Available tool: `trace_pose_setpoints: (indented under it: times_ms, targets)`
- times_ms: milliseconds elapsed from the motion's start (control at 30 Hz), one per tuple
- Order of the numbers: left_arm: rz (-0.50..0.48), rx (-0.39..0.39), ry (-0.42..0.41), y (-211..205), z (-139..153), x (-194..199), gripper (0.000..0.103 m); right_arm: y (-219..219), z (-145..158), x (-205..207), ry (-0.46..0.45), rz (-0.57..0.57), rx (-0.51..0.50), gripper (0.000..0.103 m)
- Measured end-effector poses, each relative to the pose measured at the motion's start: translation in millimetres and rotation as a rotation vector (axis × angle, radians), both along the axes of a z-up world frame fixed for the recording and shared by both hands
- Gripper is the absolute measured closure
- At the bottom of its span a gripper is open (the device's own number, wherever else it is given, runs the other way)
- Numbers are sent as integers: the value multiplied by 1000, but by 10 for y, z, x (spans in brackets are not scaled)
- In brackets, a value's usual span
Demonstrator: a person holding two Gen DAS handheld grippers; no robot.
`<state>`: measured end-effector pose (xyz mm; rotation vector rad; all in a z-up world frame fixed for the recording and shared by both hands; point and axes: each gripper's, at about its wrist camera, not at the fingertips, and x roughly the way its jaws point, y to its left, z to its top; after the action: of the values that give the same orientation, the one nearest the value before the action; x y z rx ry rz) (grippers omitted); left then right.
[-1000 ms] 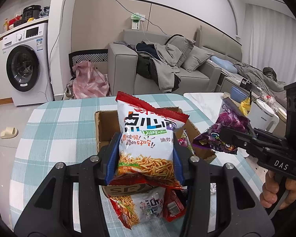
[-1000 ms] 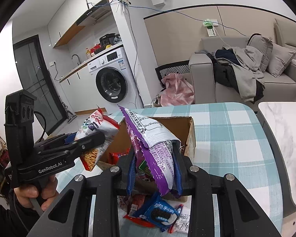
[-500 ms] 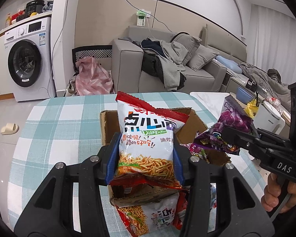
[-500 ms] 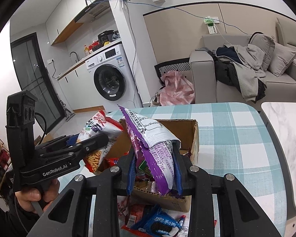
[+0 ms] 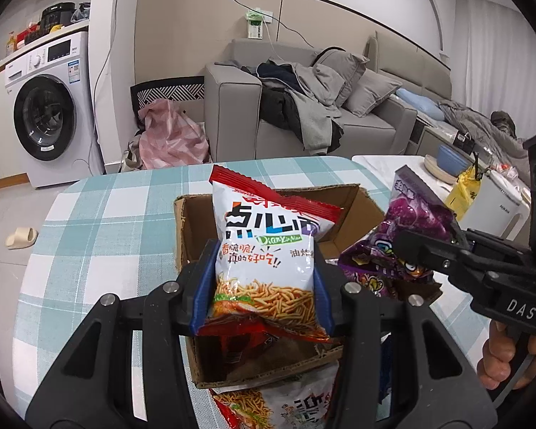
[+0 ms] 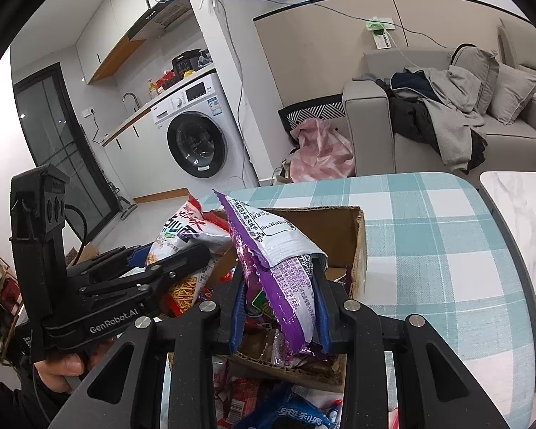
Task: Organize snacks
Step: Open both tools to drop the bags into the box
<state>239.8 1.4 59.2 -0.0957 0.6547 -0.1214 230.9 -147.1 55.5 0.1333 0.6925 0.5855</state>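
Note:
My left gripper (image 5: 264,271) is shut on a white and red noodle snack bag (image 5: 264,246) and holds it upright over the open cardboard box (image 5: 193,214). My right gripper (image 6: 278,286) is shut on a purple snack bag (image 6: 278,250) and holds it over the same box (image 6: 339,228). In the left wrist view the right gripper (image 5: 421,250) and its purple bag (image 5: 411,225) hang over the box's right side. In the right wrist view the left gripper (image 6: 182,261) and noodle bag (image 6: 182,228) are at the box's left side.
The box stands on a table with a teal checked cloth (image 5: 96,221). Loose snack packets lie in front of the box, a noodle bag (image 5: 289,404) and a blue Oreo pack (image 6: 296,414). A white marble table (image 6: 525,214) stands to the right.
Both grippers have moved forward with their bags, from in front of the box to over its opening. The box looks nearer and the loose packets sit lower in both views.

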Motion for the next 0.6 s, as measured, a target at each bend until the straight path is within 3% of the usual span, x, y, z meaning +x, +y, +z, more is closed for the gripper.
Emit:
trace_pose_setpoints:
  times_ms: [433, 533, 567, 600]
  targets:
    - [-3, 9, 59, -6, -219, 121, 58, 200, -185, 245, 52, -16, -102, 68]
    - [10, 24, 49, -5, -182, 77, 42, 154, -159, 215, 24, -34, -106, 50]
    - [11, 18, 43, 13, -170, 57, 33, 124, -126, 179, 4, -39, -97, 41]
    - [14, 16, 40, 21, -152, 35, 29, 83, -81, 140, -16, -50, -88, 25]
